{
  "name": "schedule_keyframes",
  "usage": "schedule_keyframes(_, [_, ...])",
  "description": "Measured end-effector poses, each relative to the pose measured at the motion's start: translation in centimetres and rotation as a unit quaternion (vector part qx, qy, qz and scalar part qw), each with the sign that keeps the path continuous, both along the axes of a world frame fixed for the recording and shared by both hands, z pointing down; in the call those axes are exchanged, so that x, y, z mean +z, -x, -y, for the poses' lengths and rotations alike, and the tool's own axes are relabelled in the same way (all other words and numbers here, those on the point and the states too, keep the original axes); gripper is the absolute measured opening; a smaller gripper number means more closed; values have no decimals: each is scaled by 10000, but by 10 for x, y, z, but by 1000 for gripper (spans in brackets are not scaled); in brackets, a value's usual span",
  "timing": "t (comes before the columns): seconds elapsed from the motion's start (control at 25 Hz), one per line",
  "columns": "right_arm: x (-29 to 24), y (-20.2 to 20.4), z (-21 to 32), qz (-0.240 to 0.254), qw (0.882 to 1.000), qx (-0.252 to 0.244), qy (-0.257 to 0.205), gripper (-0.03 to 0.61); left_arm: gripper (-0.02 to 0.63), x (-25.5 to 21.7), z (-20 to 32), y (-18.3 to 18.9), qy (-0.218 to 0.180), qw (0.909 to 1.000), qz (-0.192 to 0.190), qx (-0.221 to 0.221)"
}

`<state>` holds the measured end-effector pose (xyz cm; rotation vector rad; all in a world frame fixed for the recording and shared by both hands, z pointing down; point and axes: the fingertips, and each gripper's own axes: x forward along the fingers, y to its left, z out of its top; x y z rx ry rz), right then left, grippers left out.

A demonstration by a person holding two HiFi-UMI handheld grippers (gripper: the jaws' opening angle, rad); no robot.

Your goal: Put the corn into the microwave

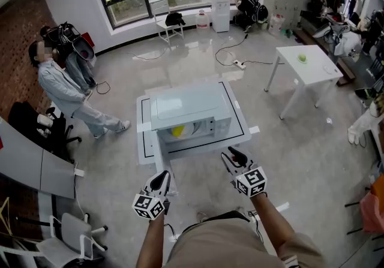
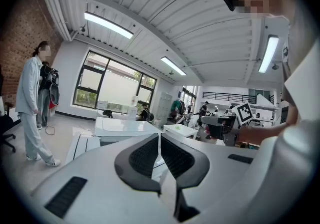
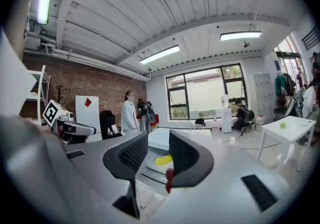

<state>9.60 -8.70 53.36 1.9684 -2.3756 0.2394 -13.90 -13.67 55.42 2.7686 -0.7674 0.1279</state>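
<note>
Corn (image 1: pixel 177 131): inside the microwave (image 1: pixel 193 107), far beyond both grippers.
Right gripper (image 1: pixel 233 156): jaws apart, empty, lined up with the far corn.
Left gripper (image 1: pixel 162 178): jaws nearly together, empty.

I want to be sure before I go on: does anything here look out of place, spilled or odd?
Nothing looks spilled or broken. One thing stands out: the corn lies inside the microwave, yet the door hangs open toward the person, so the inside is exposed.
</note>
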Motion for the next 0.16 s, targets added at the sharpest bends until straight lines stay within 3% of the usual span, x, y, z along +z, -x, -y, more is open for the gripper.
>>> schedule_keyframes(0.16, [-2, 4, 6, -14, 10000, -6, -6, 130, 5, 2, 1, 3, 40, 10000, -5, 27])
